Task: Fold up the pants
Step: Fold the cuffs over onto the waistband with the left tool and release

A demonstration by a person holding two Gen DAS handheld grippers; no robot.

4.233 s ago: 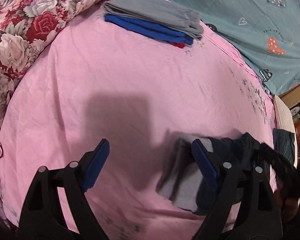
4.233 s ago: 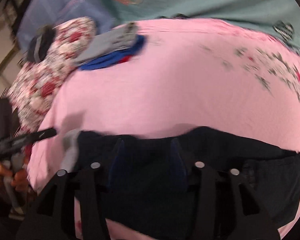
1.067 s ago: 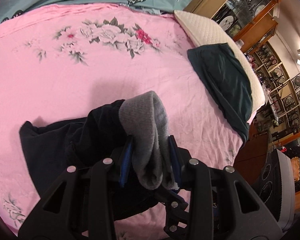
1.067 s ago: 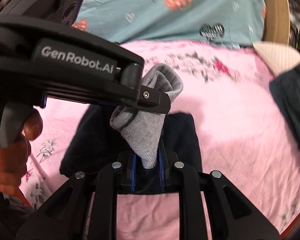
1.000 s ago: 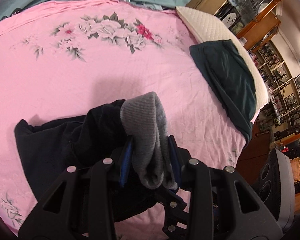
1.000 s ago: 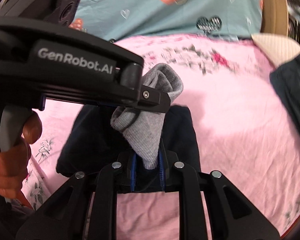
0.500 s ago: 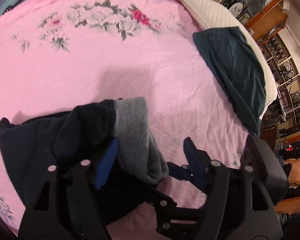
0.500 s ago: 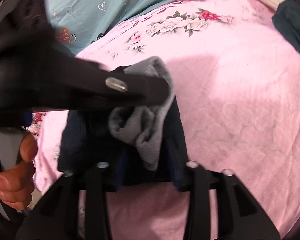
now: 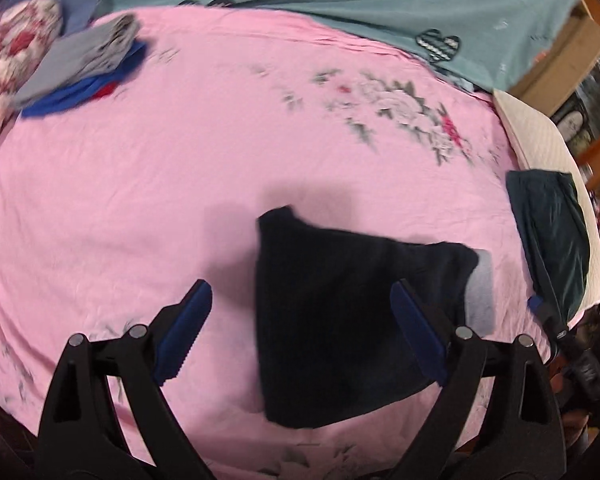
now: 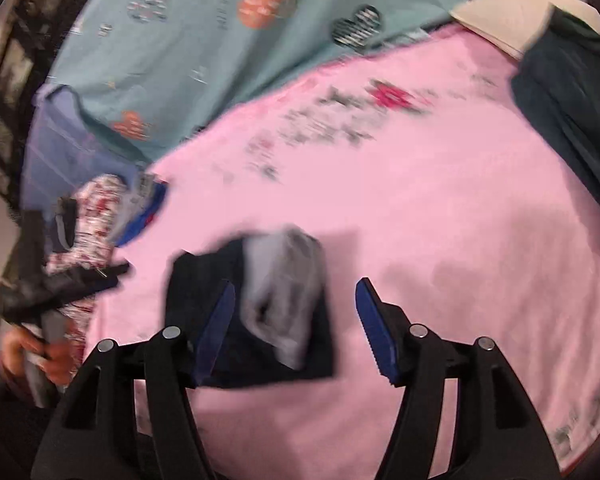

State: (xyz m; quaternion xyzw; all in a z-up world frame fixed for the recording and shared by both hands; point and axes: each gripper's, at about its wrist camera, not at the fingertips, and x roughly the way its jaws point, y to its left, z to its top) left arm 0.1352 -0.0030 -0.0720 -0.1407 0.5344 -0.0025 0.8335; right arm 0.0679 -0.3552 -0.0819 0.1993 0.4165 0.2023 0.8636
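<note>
Pink bedsheet (image 9: pixel 180 160) bears folded dark pants (image 9: pixel 340 300), released.

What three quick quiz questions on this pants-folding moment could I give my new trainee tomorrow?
1. True or false: the left gripper is shut on the dark pants.
2. Which color is the sheet under the pants: A pink, B white, C green?
3. Fill in: the pants' cuffs are ____ in color.

Key: 1 false, both the left and the right gripper are open. 2 A. 3 gray.
</note>
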